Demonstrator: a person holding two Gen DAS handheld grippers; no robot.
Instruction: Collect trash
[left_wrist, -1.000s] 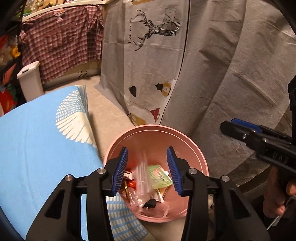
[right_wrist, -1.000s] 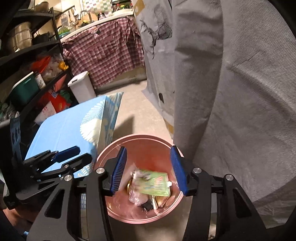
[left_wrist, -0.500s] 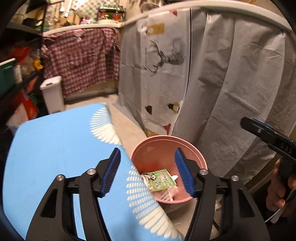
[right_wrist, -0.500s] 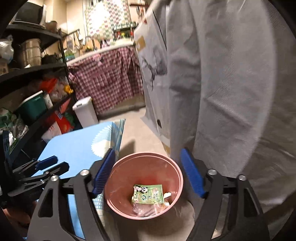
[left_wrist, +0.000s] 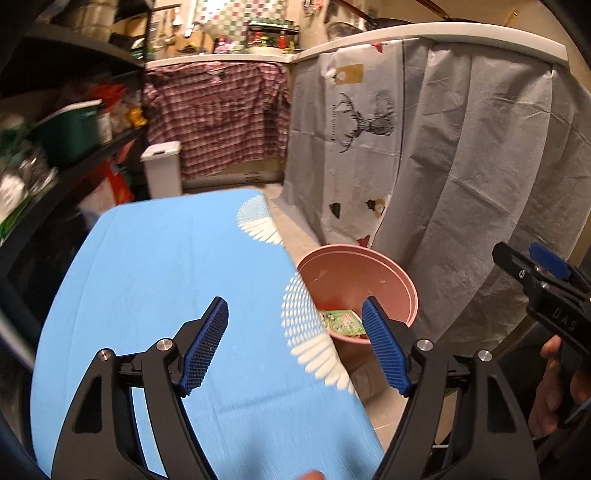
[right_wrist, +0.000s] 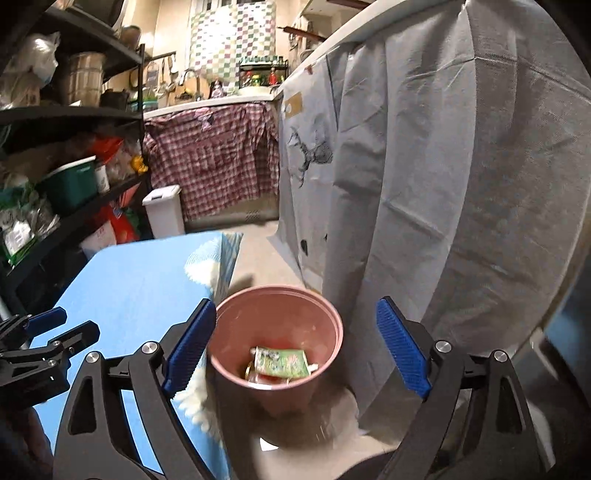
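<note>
Both grippers have drawn back from the pink bin, which holds a green packet. The left gripper and right gripper are opening, jaws empty, beside the blue table edge.

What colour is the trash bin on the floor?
Pink; the trash bin shows best in the right wrist view.

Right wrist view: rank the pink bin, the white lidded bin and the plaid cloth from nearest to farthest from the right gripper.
1. Pink bin: on the floor just beyond the opening right gripper, nothing between its jaws.
2. White lidded bin: farther back, left, beside the shelves.
3. Plaid cloth: farthest, hanging under the back counter.
</note>
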